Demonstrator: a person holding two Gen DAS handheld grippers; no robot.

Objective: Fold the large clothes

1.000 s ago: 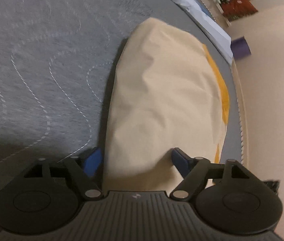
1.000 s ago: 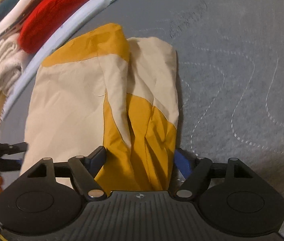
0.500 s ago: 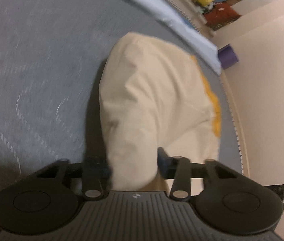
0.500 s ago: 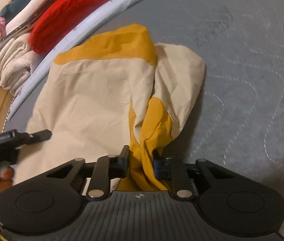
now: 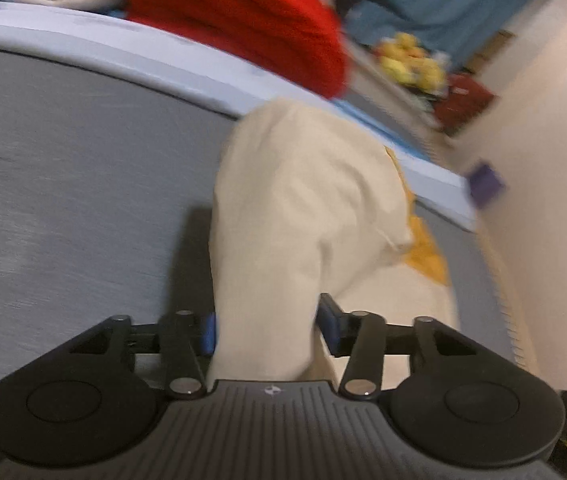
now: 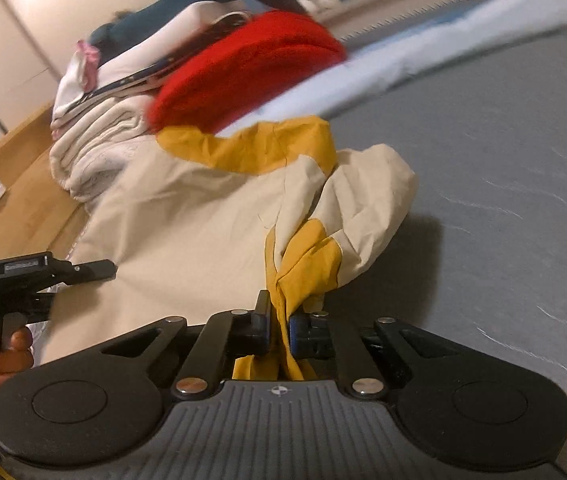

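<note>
A cream and mustard-yellow garment [image 5: 303,200] lies half folded on the grey quilted mattress [image 5: 63,200]. My left gripper [image 5: 267,328] has a thick bunch of the cream cloth filling the gap between its blue pads, raised off the mattress; its jaws are opening slightly. In the right wrist view the garment [image 6: 187,220] spreads to the left. My right gripper [image 6: 280,320] pinches a narrow mustard fold of it, its jaws closing tight. The left gripper [image 6: 99,270] and the hand [image 6: 3,352] holding it show at that view's left edge.
A red blanket [image 6: 243,68] and folded cream and white textiles [image 6: 95,148] are stacked beyond the garment on a pale blue sheet [image 5: 123,48]. Yellow plush toys [image 5: 407,60] and a wall [image 5: 543,160] lie further back. Bare grey mattress [image 6: 503,160] stretches to the right.
Both grippers went from wide open around the garment's near edge to gripping it, then lifted and carried it towards the stacked textiles. The views tilted up.
</note>
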